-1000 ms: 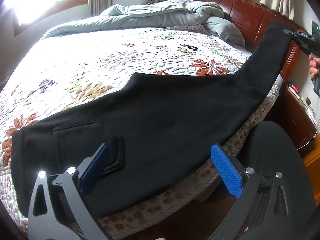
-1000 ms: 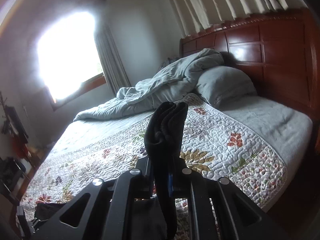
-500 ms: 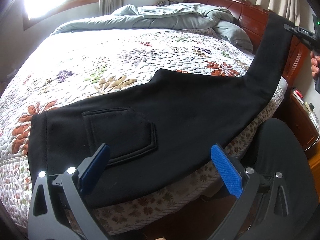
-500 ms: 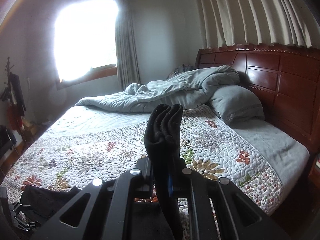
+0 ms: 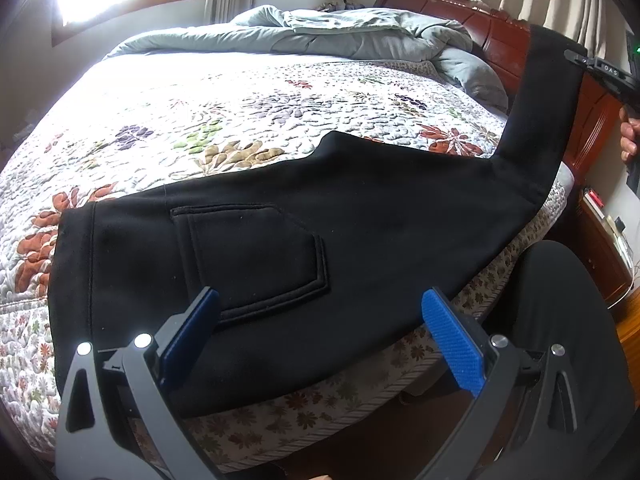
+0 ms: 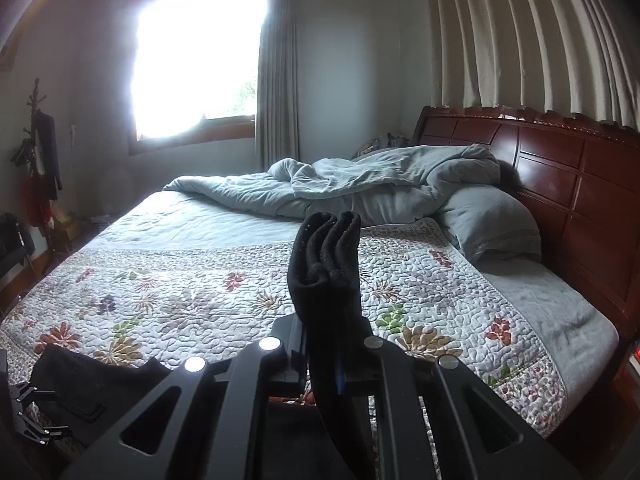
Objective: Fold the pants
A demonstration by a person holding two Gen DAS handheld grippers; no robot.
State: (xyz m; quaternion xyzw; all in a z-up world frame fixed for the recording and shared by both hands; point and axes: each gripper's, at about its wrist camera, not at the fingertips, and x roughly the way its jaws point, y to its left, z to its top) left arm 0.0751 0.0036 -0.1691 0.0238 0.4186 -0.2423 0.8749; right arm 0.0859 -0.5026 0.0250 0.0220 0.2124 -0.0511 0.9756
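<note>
Nearby, grey duvet [image 6: 380, 184], left tongs [image 5: 320, 320] apart, right tongs [image 6: 332, 364] clamping pants [image 5: 360, 224] cuff

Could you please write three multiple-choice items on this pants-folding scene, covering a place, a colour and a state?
1. Where does the waist end of the black pants lie?
A. on the floor
B. on the floral quilt
C. on the grey pillow

2. What colour are the left gripper pads?
A. blue
B. red
C. white

3. What state is the right gripper in?
A. open and empty
B. shut on nothing
C. shut on the pants' leg end

Key: 1 B, the pocketed end rests flat on the quilt near the bed edge; 2 A, both pads show blue; 3 C, bunched black cloth stands pinched between its fingers.
</note>
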